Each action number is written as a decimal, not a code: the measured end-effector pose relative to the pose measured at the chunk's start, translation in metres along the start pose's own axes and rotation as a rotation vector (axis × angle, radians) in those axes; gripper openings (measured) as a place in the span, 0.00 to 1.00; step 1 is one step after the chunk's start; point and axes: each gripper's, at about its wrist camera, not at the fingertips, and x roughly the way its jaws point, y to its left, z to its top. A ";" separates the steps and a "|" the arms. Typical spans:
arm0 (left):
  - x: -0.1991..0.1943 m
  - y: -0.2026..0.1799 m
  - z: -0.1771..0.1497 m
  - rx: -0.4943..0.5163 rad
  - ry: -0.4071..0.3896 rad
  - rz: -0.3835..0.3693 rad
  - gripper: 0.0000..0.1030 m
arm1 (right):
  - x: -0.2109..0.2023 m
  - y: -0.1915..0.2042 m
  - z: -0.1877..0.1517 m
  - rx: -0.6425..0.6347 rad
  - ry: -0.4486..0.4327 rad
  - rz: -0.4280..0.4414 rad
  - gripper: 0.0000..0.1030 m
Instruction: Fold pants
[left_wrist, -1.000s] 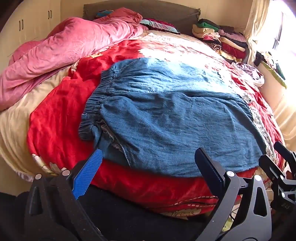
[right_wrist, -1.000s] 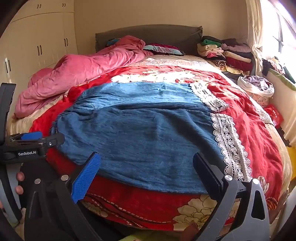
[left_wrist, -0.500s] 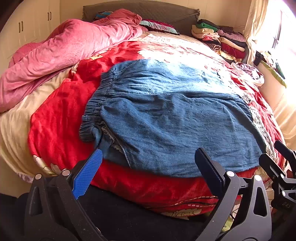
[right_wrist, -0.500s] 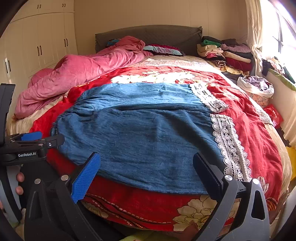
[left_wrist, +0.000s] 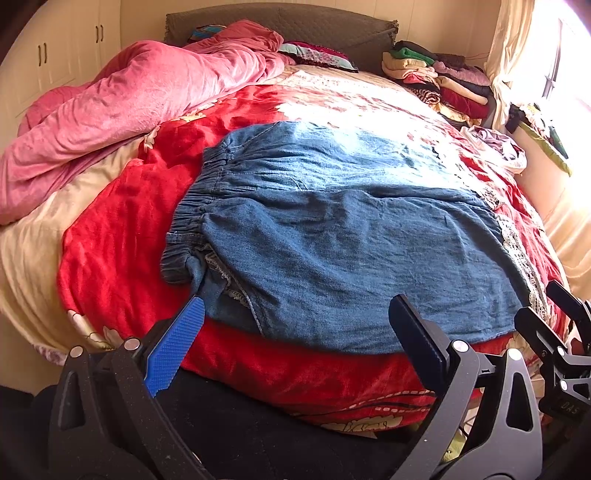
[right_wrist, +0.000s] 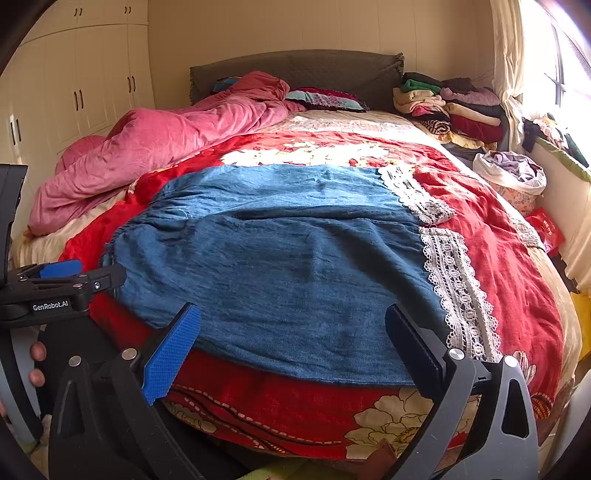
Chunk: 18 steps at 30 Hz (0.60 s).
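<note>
The pants lie flat on the red blanket at the foot of the bed, both legs side by side. Their long axis runs crosswise to both grippers: elastic waistband at the left end, lace cuffs at the right.

The left gripper hovers off the near edge of the pants, jaws spread wide, holding nothing. It is nearer the waistband end, where the near corner is bunched.

The right gripper hovers off the same near edge, jaws likewise spread and empty. It is nearer the cuff end.

Neither gripper touches the fabric. No fold appears to have been made yet.

Judgement: the near long edge faces both sets of jaws, so each gripper can take the end on its own side.
</note>
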 end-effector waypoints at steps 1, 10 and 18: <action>0.000 0.000 -0.001 -0.001 0.000 0.000 0.91 | 0.000 0.000 0.000 0.001 -0.001 0.000 0.96; 0.000 0.000 -0.001 -0.002 -0.003 0.002 0.91 | 0.001 0.000 0.000 -0.003 0.002 0.002 0.96; 0.001 0.002 -0.002 -0.004 0.000 0.001 0.91 | 0.002 0.002 0.000 -0.002 0.003 0.001 0.96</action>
